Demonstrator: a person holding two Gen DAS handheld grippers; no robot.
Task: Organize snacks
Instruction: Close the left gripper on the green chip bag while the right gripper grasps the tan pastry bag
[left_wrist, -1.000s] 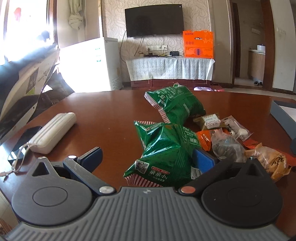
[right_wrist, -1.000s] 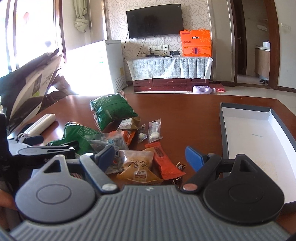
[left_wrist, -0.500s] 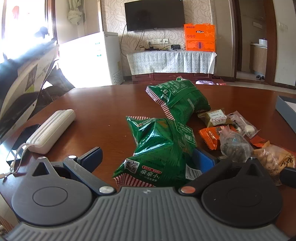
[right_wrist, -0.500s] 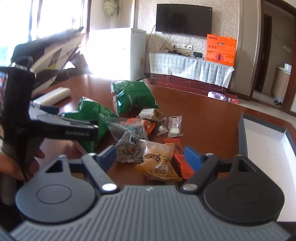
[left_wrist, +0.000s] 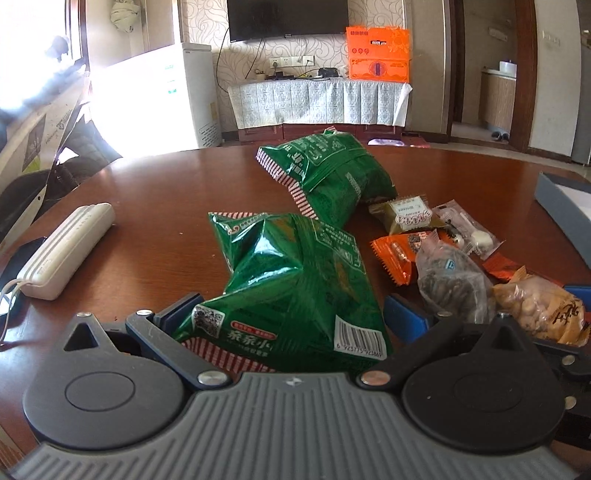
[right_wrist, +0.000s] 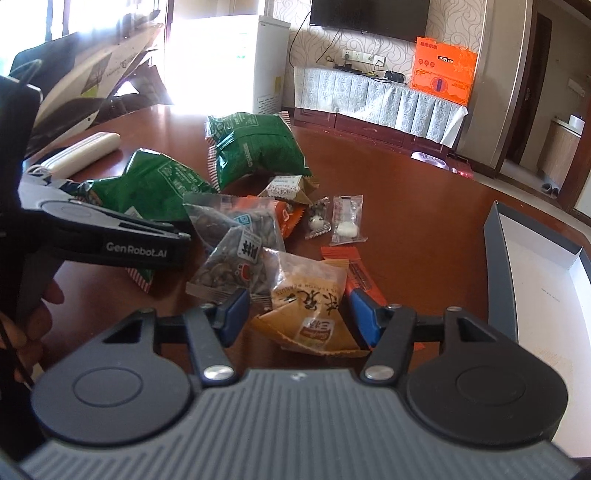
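Snacks lie in a heap on the brown table (left_wrist: 159, 206). The near green bag (left_wrist: 295, 280) sits between the fingers of my left gripper (left_wrist: 293, 312), which is open; the left pad (left_wrist: 181, 308) touches the bag's edge. A second green bag (left_wrist: 325, 173) lies behind it. My right gripper (right_wrist: 300, 312) straddles a yellow peanut packet (right_wrist: 306, 291). Its jaws are closing and are open, with a gap left beside the left pad (right_wrist: 236, 308). Seed packets (right_wrist: 236, 240) and an orange bar (right_wrist: 354, 273) flank the peanut packet.
A grey box with a white inside (right_wrist: 496, 258) stands open at the right. A white power strip (left_wrist: 62, 251) lies at the left. Small wrapped sweets (right_wrist: 345, 221) sit mid-table. The left gripper's body (right_wrist: 110, 236) and a hand (right_wrist: 33, 325) fill the right view's left side.
My left gripper moved forward and down until the near green bag lies between its fingers. My right gripper rolled, advanced onto the peanut packet, and its jaws narrowed around it.
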